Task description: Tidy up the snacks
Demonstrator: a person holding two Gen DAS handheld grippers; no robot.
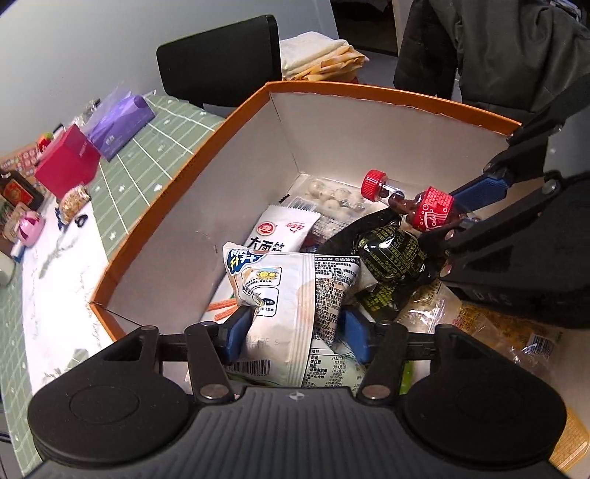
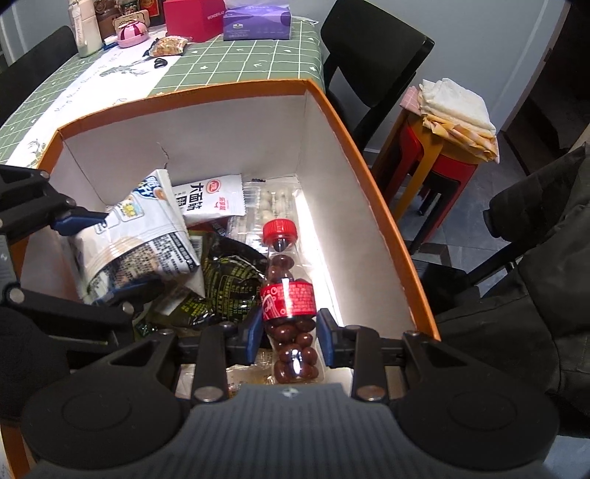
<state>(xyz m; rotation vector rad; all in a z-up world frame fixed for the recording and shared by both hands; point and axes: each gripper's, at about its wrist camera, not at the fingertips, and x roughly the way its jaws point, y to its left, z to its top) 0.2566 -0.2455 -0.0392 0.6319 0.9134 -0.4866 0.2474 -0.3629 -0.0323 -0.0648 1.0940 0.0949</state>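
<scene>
An orange-rimmed box (image 1: 177, 173) with white inner walls holds several snack packs; it also shows in the right wrist view (image 2: 372, 177). My left gripper (image 1: 295, 331) is shut on a white snack bag (image 1: 280, 294) inside the box, seen too in the right wrist view (image 2: 140, 239). My right gripper (image 2: 289, 333) is shut on a small cola-shaped bottle of chocolate beans (image 2: 289, 294) with a red cap, held over the box's right side; the bottle also shows in the left wrist view (image 1: 413, 202). A black-green pack (image 2: 225, 280) and a white noodle-snack pack (image 2: 214, 199) lie below.
The green checked tablecloth (image 2: 228, 62) behind the box carries a purple tissue box (image 2: 258, 22), a red box (image 2: 191, 14), a pink container (image 2: 132, 33) and a small snack pack (image 2: 169, 46). Black chairs (image 2: 372, 55) and a red stool with folded cloths (image 2: 453, 107) stand at the right.
</scene>
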